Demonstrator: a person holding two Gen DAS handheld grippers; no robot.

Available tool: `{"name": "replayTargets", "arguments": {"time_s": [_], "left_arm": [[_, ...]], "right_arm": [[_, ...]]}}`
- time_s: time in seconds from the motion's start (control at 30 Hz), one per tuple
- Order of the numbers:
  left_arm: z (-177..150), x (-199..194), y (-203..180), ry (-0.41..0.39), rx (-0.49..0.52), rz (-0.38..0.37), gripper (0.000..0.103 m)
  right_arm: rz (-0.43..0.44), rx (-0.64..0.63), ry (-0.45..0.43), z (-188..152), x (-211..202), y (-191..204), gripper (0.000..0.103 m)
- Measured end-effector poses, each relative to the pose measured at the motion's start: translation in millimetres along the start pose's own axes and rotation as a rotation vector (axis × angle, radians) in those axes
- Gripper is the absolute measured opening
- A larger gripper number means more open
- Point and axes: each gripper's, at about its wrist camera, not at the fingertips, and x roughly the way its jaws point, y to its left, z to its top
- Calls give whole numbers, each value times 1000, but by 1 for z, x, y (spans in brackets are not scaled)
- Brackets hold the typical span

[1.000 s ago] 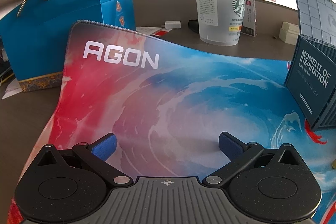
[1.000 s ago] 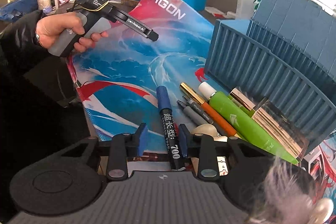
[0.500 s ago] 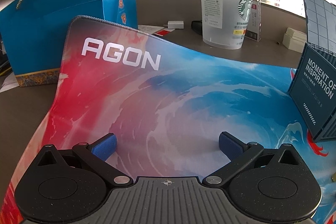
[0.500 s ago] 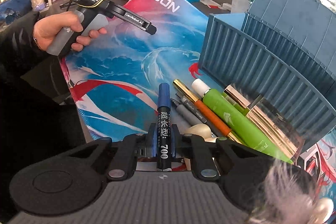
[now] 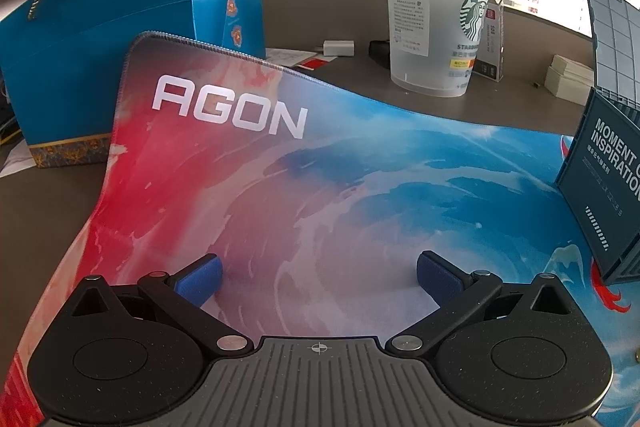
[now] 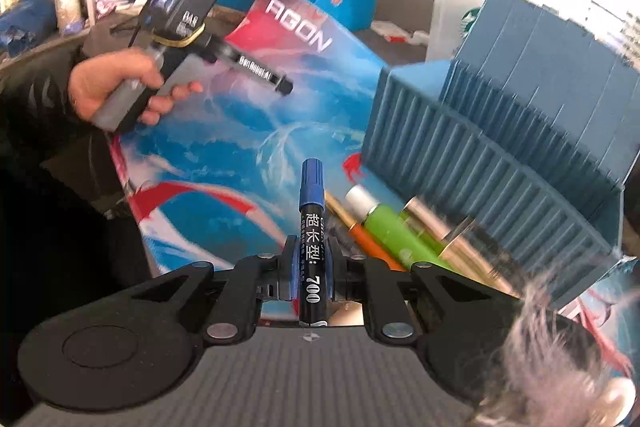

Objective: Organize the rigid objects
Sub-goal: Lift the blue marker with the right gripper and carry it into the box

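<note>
A blue marker (image 6: 313,247), a straight cylinder with a ribbed blue cap and a black label printed in white characters and "700", sits clamped between the blue pads of the right gripper (image 6: 312,273), whose matte black linkage arms are drawn in tight against its barrel; the marker points forward, cap away from the camera, above the mouse mat (image 6: 248,131). Just to its right lie more slim objects in a loose fan on the mat: an orange pen (image 6: 362,239) with a gold end, a glossy green tube (image 6: 386,227) with a white cap, and a metallic, rose-gold coloured item (image 6: 436,227) that motion blur makes hard to name. Beside them stands the blue container-shaped box (image 6: 492,179), its plastic walls ribbed like corrugated steel and its lid raised behind; in the left wrist view its end panel (image 5: 604,187) carries white lettering. The left gripper (image 5: 318,279) hangs over the mat with its blue pads spread wide and nothing between them; from the right wrist view it appears as a grey-handled tool (image 6: 176,47) in the person's hand (image 6: 116,83). The mat is smooth fabric with a stitched edge, swirled red and blue, marked "AGON". Beyond it are a frosted plastic Starbucks cup (image 5: 434,27) and a blue paper gift bag (image 5: 132,39) with a twisted cord handle.
</note>
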Motion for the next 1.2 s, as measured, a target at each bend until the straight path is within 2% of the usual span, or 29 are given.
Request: {"name": "replayTargets", "arguments": {"time_s": [0.27, 0.57, 0.73, 0.87, 1.07, 1.2], "left_arm": [[3, 3, -3, -5, 13, 7, 103], [3, 4, -1, 0, 0, 0, 103], [3, 5, 0, -1, -2, -1, 103], [3, 4, -1, -1, -2, 1, 103], [2, 4, -1, -2, -2, 3, 103], [2, 4, -1, -2, -2, 3, 103]], "right_arm": [[-36, -38, -57, 25, -22, -12, 12], [-151, -78, -141, 63, -49, -45, 12], [-218, -130, -132, 83, -44, -68, 12], [-248, -166, -88, 89, -28, -83, 12], [-238, -272, -17, 92, -7, -96, 12], [-121, -401, -4, 88, 2, -99, 12]]}}
